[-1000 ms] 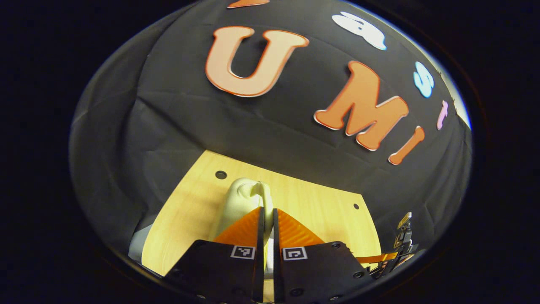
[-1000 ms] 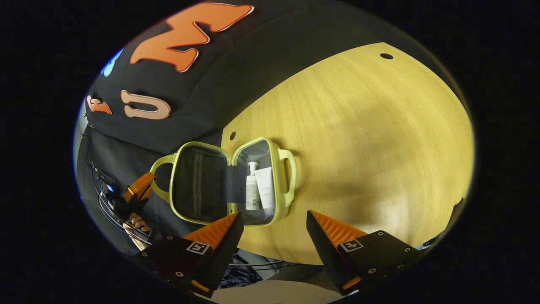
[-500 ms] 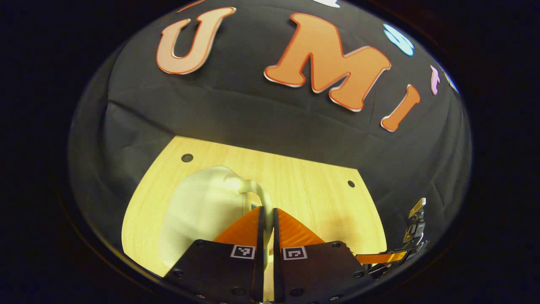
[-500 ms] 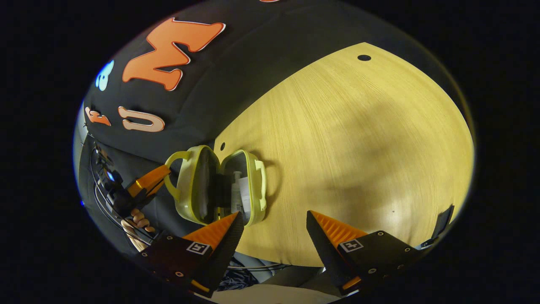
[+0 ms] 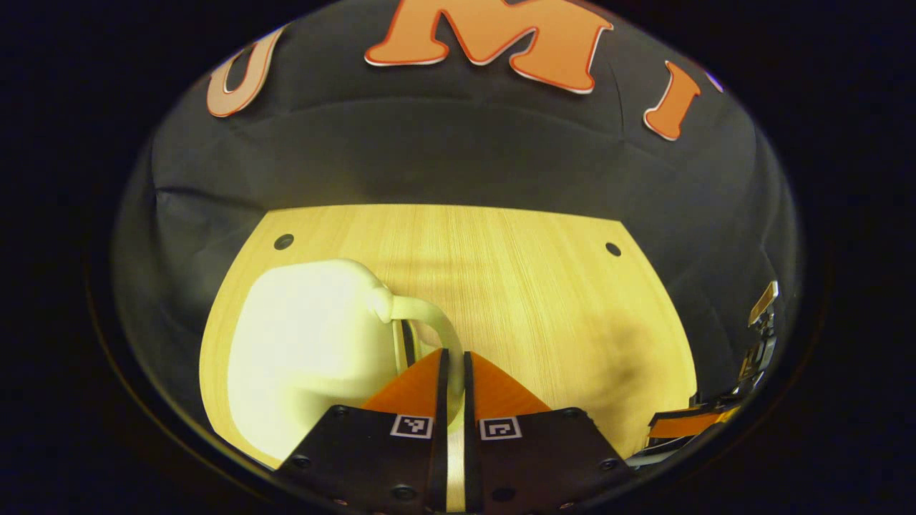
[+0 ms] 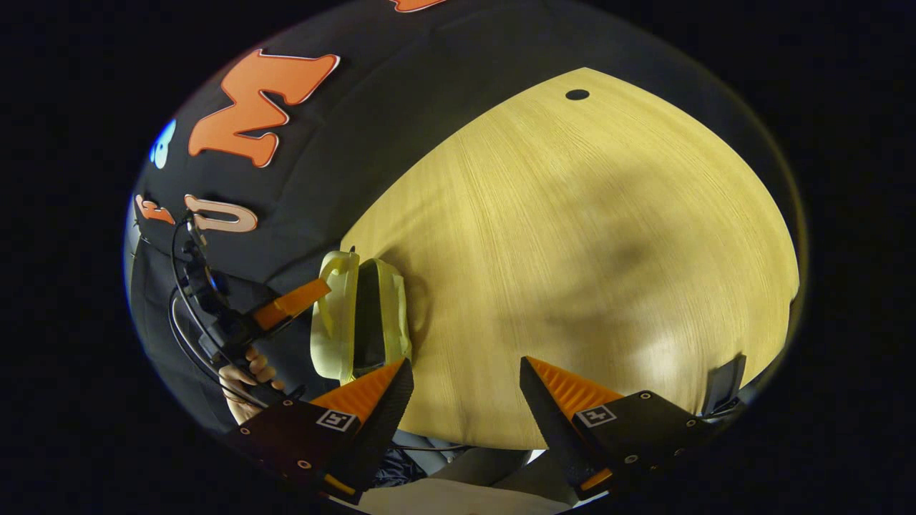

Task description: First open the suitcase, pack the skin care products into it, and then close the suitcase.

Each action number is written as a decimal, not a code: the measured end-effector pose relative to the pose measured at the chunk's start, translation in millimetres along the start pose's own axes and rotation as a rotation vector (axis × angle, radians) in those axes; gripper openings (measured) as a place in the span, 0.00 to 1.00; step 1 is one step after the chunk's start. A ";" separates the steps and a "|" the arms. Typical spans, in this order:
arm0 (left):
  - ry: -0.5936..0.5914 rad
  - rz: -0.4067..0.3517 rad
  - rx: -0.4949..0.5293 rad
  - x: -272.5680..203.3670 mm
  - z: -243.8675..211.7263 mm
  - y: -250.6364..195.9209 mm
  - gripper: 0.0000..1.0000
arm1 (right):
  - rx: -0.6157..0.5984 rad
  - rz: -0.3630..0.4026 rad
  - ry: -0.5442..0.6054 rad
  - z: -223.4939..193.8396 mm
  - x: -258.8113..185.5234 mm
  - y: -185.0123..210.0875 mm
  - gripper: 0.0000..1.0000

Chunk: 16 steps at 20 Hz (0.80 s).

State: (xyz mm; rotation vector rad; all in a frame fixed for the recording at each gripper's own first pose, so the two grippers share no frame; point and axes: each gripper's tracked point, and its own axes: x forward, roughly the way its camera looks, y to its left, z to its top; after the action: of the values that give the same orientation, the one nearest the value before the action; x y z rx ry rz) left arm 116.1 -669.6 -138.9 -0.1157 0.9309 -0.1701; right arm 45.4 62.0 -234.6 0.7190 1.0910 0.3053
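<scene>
The left gripper has its jaws pinched tight on the handle of the suitcase, to swing the lid down, I think. The case lies just left of those jaws, on the desk. The right gripper waits, jaws wide apart, with the nearly closed case beyond its left jaw.

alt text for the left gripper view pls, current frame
The left gripper is shut on the handle of a pale suitcase, whose lid faces the camera, tipped over a light wooden table. Black cloth hangs behind the table, and the other gripper shows at the lower right edge.
</scene>
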 end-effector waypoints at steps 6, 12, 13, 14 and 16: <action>0.047 -0.007 0.022 10.5 -9.0 -15.8 0.49 | -0.003 -0.017 -0.001 5.8 2.2 -9.3 0.96; -0.006 0.025 -0.016 -2.7 -6.9 -4.3 0.97 | -0.086 -0.095 -0.039 10.6 4.0 -20.2 0.95; -0.028 0.035 -0.011 -8.5 -3.7 -0.6 0.98 | -0.101 -0.107 -0.054 14.2 3.3 -18.0 0.95; -0.050 0.050 0.000 -19.1 -0.3 1.8 0.98 | -0.118 -0.116 -0.071 18.7 2.3 -14.7 0.96; -0.100 0.075 0.034 -43.3 10.9 19.6 0.97 | -0.158 -0.137 -0.120 30.8 -2.2 -4.5 0.96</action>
State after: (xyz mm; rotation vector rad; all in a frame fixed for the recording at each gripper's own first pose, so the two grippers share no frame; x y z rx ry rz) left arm 101.4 -641.7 -101.7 -0.0574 0.8310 -0.1100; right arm 71.2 45.8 -227.9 0.5123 0.9850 0.2255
